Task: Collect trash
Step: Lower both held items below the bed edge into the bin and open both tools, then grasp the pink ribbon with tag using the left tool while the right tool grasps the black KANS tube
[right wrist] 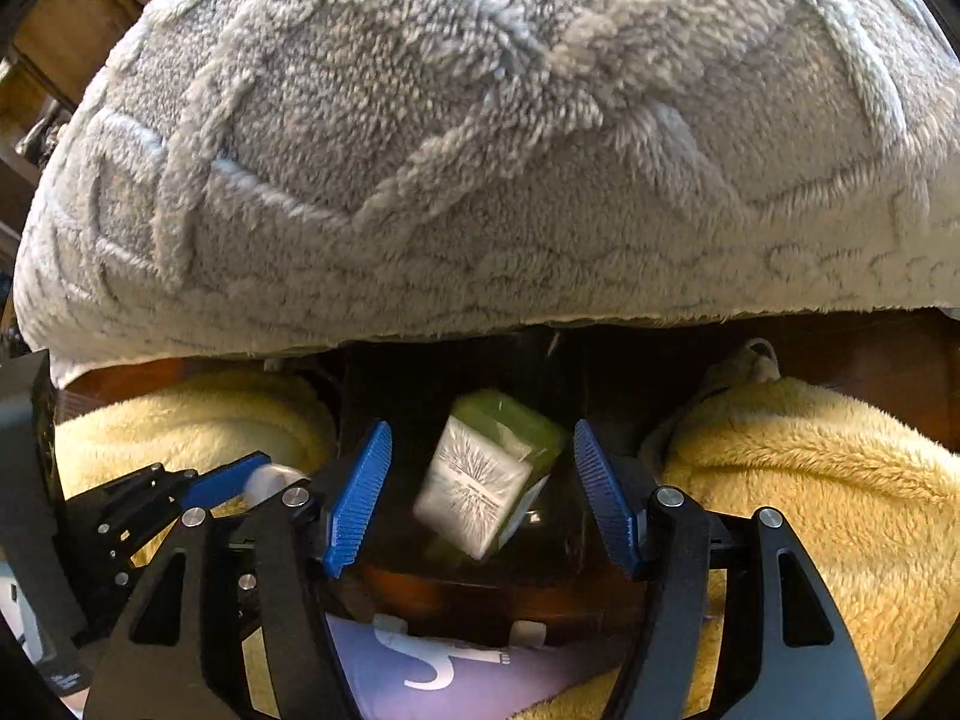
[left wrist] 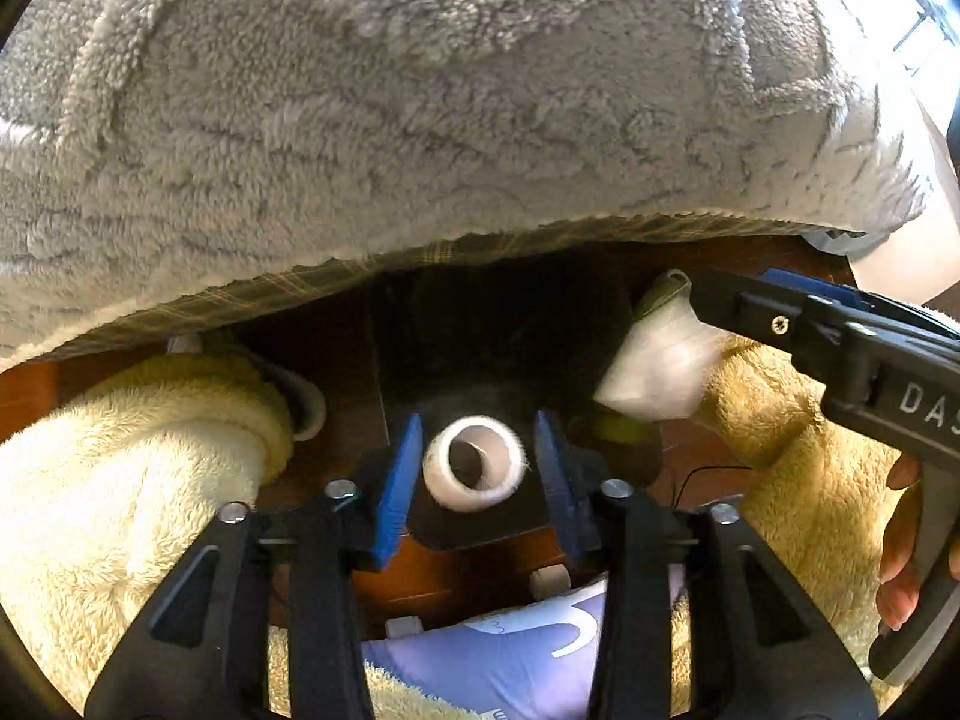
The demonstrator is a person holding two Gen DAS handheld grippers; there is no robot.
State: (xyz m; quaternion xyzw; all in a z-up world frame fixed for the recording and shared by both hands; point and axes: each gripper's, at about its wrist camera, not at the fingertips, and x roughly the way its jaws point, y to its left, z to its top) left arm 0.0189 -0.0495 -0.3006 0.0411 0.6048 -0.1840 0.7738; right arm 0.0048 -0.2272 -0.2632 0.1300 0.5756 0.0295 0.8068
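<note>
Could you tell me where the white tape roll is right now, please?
In the left wrist view the white tape roll sits low at centre, between the open blue fingers of the left gripper, touching neither, over a dark bin opening.

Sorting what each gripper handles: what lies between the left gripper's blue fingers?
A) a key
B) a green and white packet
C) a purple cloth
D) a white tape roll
D: in the left wrist view, a white tape roll lies between the left gripper's fingers, gaps either side.
</note>
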